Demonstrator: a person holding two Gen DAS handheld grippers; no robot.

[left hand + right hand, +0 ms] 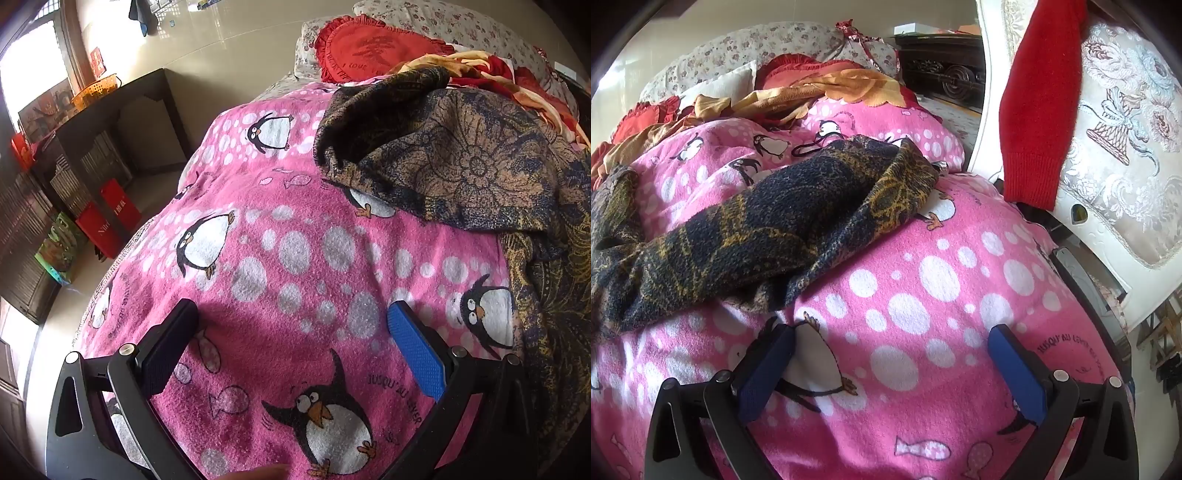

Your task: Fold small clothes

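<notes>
A dark navy garment with a gold floral pattern (461,158) lies crumpled on a pink penguin blanket (295,258), at the upper right of the left wrist view. In the right wrist view the same garment (757,236) lies across the left and middle, on the blanket (942,277). My left gripper (291,328) is open and empty, above bare blanket, short of the garment. My right gripper (892,350) is open and empty over the blanket, just below and right of the garment's near edge.
A red frilled cushion (369,48) and an orange-red blanket (517,81) lie at the bed's far end. The bed's left edge drops to a tiled floor with a dark cabinet (92,147) and red bags (110,221). A red sweater (1038,103) hangs on a white padded chair (1126,129) at the right.
</notes>
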